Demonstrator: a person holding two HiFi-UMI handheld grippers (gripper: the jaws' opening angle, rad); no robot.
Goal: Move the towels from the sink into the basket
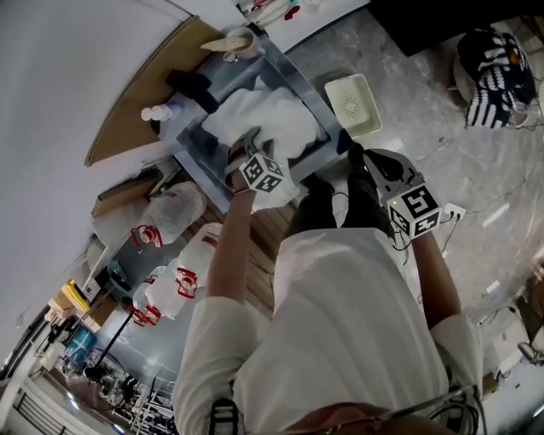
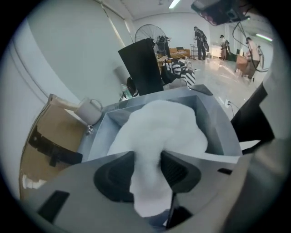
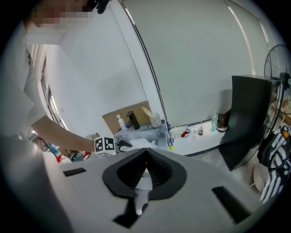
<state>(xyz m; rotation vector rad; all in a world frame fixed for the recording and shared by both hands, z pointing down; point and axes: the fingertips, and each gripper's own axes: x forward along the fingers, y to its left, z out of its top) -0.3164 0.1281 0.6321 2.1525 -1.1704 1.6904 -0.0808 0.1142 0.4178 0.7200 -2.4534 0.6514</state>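
The left gripper [image 2: 148, 157] pinched a narrow fold of the white towel [image 2: 159, 120] heaped in the sink [image 2: 217, 119]. So small a bite might slip on lifting, short of the floor basket [image 1: 353, 103]. The right gripper [image 3: 145, 152] hung closed and empty.

A plain white wall [image 1: 76, 76] fills the upper left of the head view, with a brown cardboard sheet [image 1: 140, 98] set against it. The floor [image 1: 433, 110] at upper right is glossy grey stone. In the left gripper view a black panel [image 2: 144, 68] stands at centre top with a round fan [image 2: 152, 32] behind it. Strip lights [image 2: 174, 3] glow on the ceiling.
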